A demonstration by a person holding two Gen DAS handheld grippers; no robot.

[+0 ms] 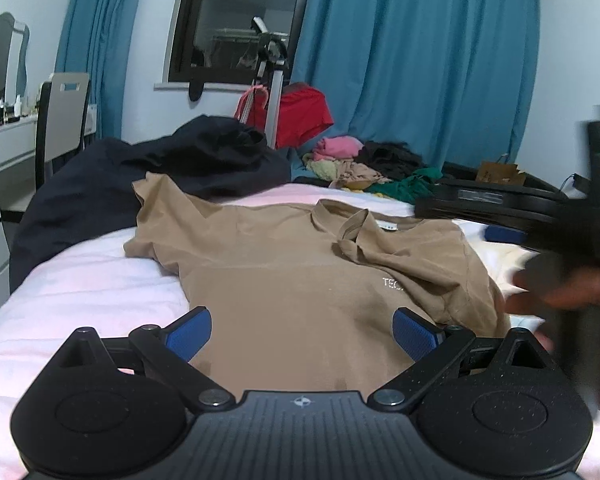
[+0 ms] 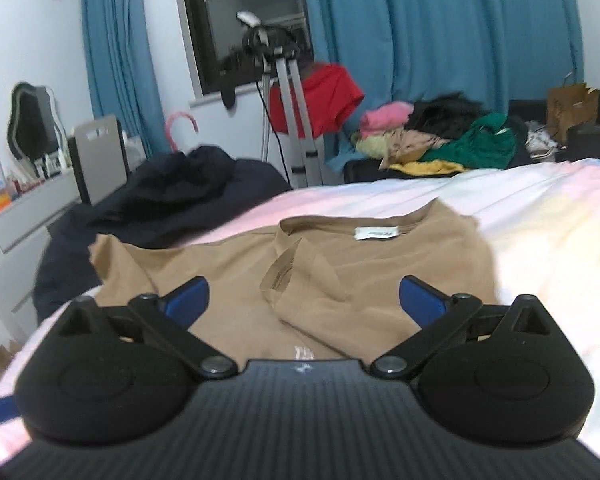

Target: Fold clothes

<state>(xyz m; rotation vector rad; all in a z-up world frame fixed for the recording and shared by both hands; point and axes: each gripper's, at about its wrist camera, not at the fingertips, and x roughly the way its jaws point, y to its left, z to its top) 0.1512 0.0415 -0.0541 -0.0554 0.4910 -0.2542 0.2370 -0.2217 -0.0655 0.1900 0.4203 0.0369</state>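
A tan shirt lay spread on the bed, one sleeve folded in. Both the left gripper and right gripper hung released above it, grasping nothing.

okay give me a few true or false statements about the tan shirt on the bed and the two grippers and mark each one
1. The tan shirt lies on the bed. True.
2. The right gripper is clamped on the shirt. False: its jaws stand wide open, nothing between them.
3. The right sleeve is folded in over the chest. True.
4. The left gripper is shut. False: it is open.
5. The shirt's neck label is hidden. False: the white label shows inside the collar.
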